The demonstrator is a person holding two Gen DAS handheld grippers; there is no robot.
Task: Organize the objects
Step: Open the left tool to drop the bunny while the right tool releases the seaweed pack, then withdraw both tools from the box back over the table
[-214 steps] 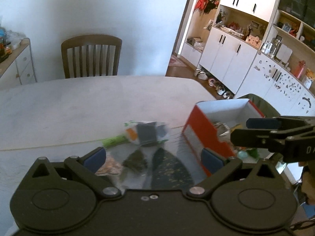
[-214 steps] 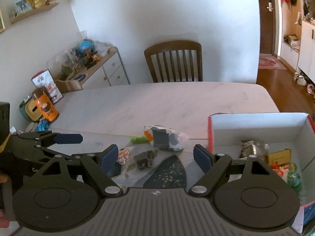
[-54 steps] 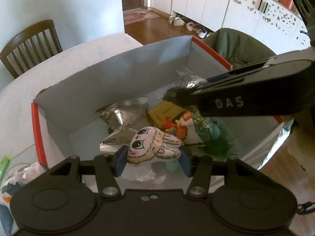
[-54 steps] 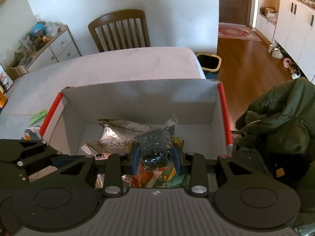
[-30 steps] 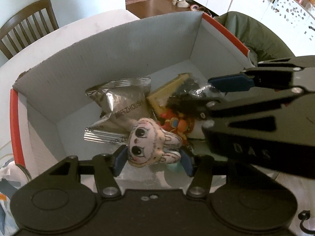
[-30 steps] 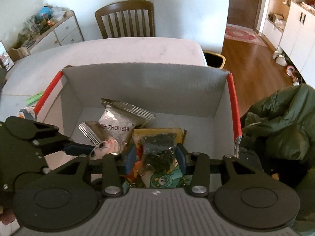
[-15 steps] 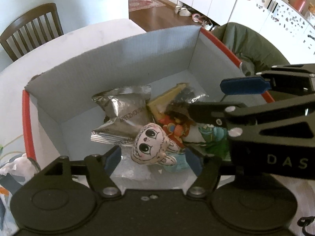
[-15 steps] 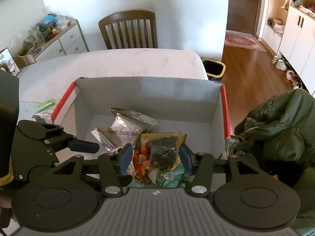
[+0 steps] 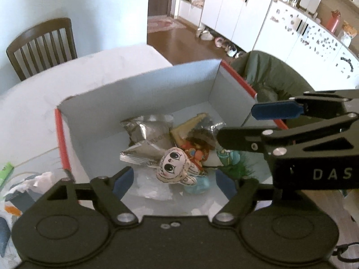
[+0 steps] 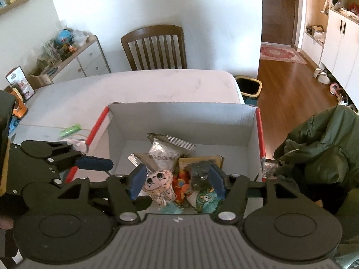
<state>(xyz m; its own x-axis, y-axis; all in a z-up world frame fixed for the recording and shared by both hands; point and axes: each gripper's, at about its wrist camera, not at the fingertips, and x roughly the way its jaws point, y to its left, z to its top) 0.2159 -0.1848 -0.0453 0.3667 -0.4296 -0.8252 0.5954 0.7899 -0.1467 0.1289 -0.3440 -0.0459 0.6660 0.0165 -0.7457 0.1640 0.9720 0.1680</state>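
Box (image 9: 139, 94) sits on the white counter (image 9: 94, 67), near its right end, lid off, white inside with red edges. Inside it's a bit of a pile: two silver packets (image 9: 148, 134) toward the back, a bunny doll (image 9: 174, 165) with big eyes lying in front of them, a yellow packet (image 9: 190, 125) with a dark bag (image 10: 199, 172) on top, something orange and red just beside the bunny, and a green and teal packet (image 10: 207, 198) at the near right. Left tongs (image 9: 174, 180) hang over the near edge of the box with both blue pads spread wide, nothing between them, bunny lying loose below. Right tongs (image 10: 177, 180) are the same deal, wide apart above the pile and holding nothing. Left of the box on the counter there's a crinkly clear bag (image 9: 33, 181) and a green wrapper (image 10: 71, 129). A wooden chair (image 10: 154, 47) stands at the far side, and a green jacket (image 10: 323, 148) is heaped just right of the box.
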